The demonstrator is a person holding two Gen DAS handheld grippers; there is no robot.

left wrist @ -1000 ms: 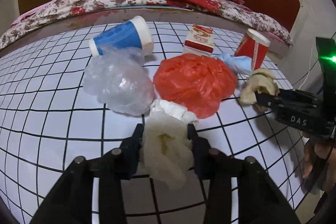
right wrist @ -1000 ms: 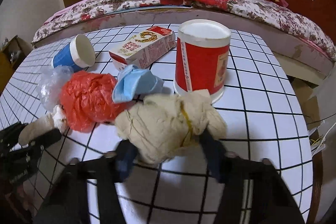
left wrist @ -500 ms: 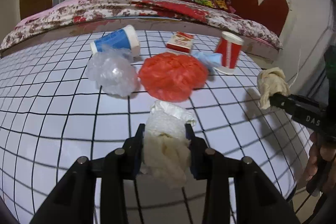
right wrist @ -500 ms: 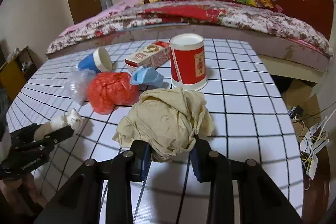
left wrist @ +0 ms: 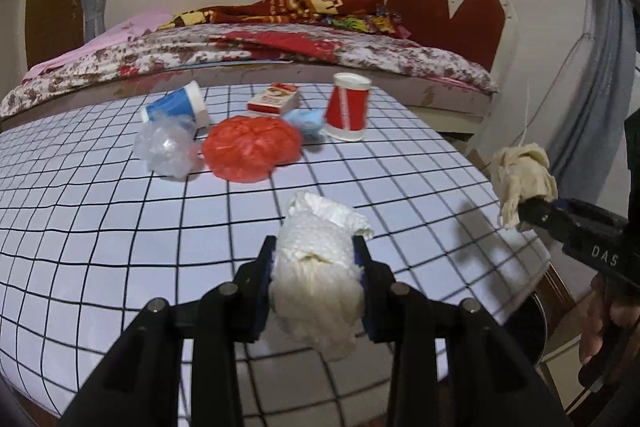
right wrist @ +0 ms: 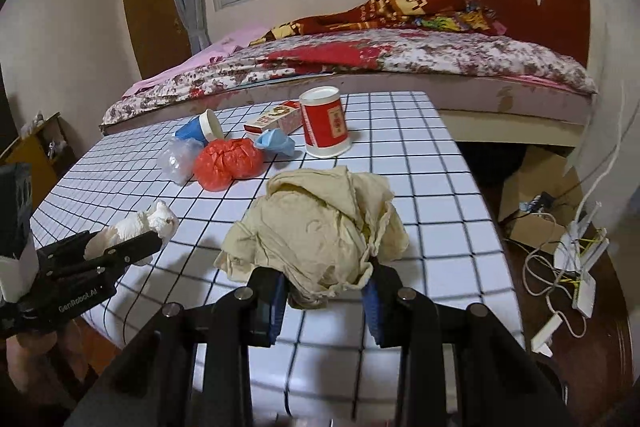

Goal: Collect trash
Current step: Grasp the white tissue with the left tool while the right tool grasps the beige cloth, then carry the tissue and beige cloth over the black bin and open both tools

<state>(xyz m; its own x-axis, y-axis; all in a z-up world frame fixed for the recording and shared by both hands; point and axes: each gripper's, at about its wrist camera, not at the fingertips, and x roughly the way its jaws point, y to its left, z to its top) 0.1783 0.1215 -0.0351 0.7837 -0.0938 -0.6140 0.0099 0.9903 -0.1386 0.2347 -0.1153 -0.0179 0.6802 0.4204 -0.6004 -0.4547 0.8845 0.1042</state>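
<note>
The right gripper (left wrist: pixel 520 213) carries the letters "DAS" on its side, and the left gripper (right wrist: pixel 132 245) reads "GenRobot.AI"; print on the red-and-white carton (right wrist: pixel 276 119) is too small to read. The left gripper's jaws are clamped on 1 white crumpled tissue wad (left wrist: pixel 316 267), held above the near part of the table (left wrist: pixel 100 227). The right gripper's jaws, which have just been closing, are clamped on 1 beige crumpled paper wad (right wrist: pixel 320 239), held over the table's near right edge. On the far half of the grid-patterned table lie 6 more pieces of trash in a tight cluster: 1 blue paper cup (left wrist: pixel 176 105) on its side, 1 red paper cup (left wrist: pixel 347 109) standing upside down, the carton between them, 1 clear plastic bag (left wrist: pixel 166 149) touching 1 red plastic bag (left wrist: pixel 252 149), and 1 light blue crumpled piece (left wrist: pixel 308 121) just beside the red cup. Behind the table stands a bed (right wrist: pixel 400 59) with a floral cover and a red blanket. On the floor to the right lie white cables (right wrist: pixel 568 259) and a cardboard box (right wrist: pixel 532 195).
</note>
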